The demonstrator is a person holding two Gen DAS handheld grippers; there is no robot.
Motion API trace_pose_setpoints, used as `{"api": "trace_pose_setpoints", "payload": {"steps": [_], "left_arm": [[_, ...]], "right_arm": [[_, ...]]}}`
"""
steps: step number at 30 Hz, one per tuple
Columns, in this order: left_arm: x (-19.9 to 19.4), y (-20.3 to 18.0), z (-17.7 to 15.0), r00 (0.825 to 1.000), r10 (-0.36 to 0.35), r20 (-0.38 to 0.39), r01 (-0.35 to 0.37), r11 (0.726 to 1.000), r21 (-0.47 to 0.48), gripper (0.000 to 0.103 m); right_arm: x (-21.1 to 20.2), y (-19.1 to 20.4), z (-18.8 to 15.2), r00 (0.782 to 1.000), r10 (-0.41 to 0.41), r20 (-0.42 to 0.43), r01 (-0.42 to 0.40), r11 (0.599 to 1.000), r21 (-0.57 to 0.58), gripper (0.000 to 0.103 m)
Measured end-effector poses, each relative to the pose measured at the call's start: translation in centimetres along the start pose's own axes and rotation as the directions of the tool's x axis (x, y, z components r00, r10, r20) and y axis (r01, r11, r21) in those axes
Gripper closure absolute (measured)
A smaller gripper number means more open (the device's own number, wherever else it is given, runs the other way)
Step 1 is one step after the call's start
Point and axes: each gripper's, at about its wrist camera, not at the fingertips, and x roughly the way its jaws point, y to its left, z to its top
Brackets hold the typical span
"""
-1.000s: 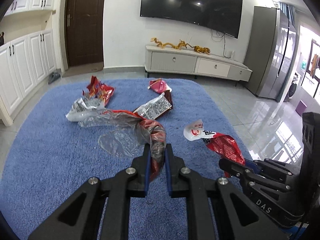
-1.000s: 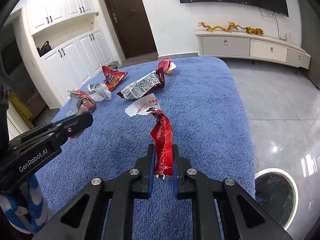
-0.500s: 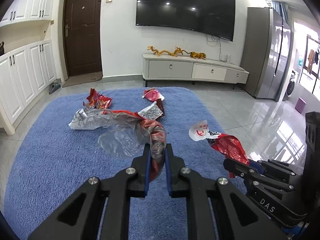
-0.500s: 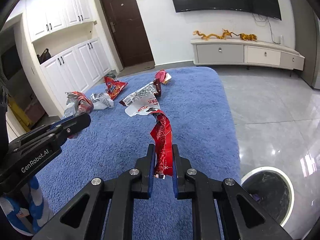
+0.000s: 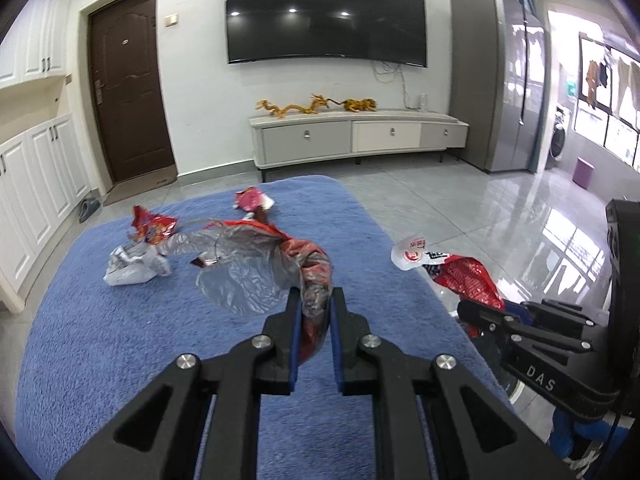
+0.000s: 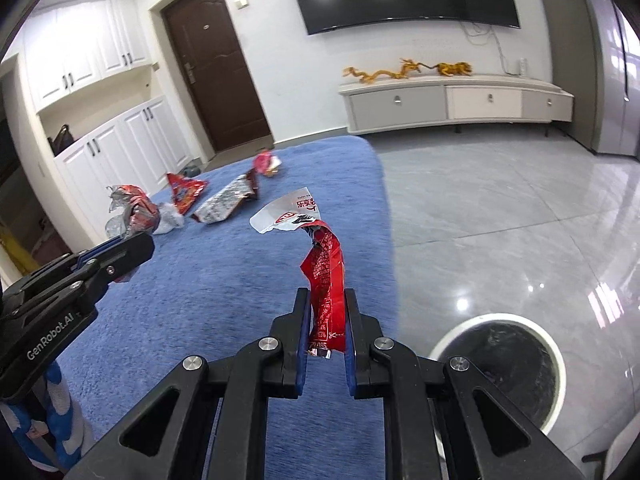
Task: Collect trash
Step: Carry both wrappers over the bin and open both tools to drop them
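Observation:
My left gripper [image 5: 313, 300] is shut on a crumpled clear-and-red plastic wrapper [image 5: 256, 264], held above the blue carpeted table [image 5: 120, 352]. My right gripper [image 6: 326, 300] is shut on a long red-and-white snack wrapper [image 6: 324, 268], lifted over the table's right edge; it also shows in the left wrist view [image 5: 460, 272]. A round white-rimmed trash bin [image 6: 508, 364] stands on the floor just right of the right gripper. Left on the table are a silver wrapper [image 6: 228, 204], a red chip bag [image 6: 184, 192], a white crumpled wrapper [image 5: 132, 268] and a pink wrapper [image 6: 266, 162].
The table's right edge drops to a glossy grey tile floor [image 6: 500, 208]. A white TV cabinet [image 5: 356, 140] stands against the far wall, a brown door [image 5: 128, 92] at the back left, white cupboards [image 6: 120, 148] along the left, and a grey fridge [image 5: 496, 80] on the right.
Both grippers have risen and pulled back with their wrappers; the table looks farther and lower. The trash bin has come further into the right wrist view.

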Motion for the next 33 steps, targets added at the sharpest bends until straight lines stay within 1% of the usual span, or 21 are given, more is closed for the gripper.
{"api": "trace_pose_setpoints", "payload": {"steps": [4, 10, 13, 17, 19, 24, 29, 33], "left_arm": [[0.8, -1.9, 0.3, 0.999, -0.032, -0.015, 0.033, 0.998, 0.047, 0.091], [2.2, -5.5, 0.6, 0.994, -0.094, -0.049, 0.099, 0.987, 0.124, 0.091], [3.2, -7.8, 0.7, 0.989, -0.128, -0.073, 0.139, 0.976, 0.168, 0.091], [4.6, -11.0, 0.7, 0.978, -0.175, -0.115, 0.197, 0.955, 0.222, 0.091], [5.3, -12.5, 0.6, 0.97, -0.196, -0.143, 0.226, 0.942, 0.247, 0.091], [7.6, -16.1, 0.1, 0.94, -0.248, -0.236, 0.311, 0.905, 0.291, 0.091], [9.6, -18.7, -0.3, 0.913, -0.274, -0.303, 0.366, 0.878, 0.31, 0.091], [10.8, -20.1, -0.2, 0.886, -0.306, -0.347, 0.414, 0.861, 0.296, 0.09]], "right_arm": [[-0.1, -2.1, -0.4, 0.999, -0.033, -0.005, 0.033, 0.999, 0.038, 0.089], [0.4, -6.5, -2.0, 0.995, -0.091, -0.041, 0.096, 0.986, 0.133, 0.089], [0.7, -8.7, -2.8, 0.991, -0.12, -0.062, 0.129, 0.975, 0.179, 0.089], [0.9, -11.7, -3.7, 0.983, -0.158, -0.09, 0.175, 0.956, 0.236, 0.089], [1.0, -12.9, -4.3, 0.979, -0.174, -0.105, 0.195, 0.947, 0.255, 0.088], [1.7, -15.9, -5.8, 0.966, -0.205, -0.155, 0.244, 0.921, 0.305, 0.088], [2.7, -18.9, -7.5, 0.952, -0.216, -0.215, 0.281, 0.894, 0.35, 0.088], [3.2, -20.4, -8.2, 0.946, -0.218, -0.241, 0.298, 0.879, 0.372, 0.085]]}}
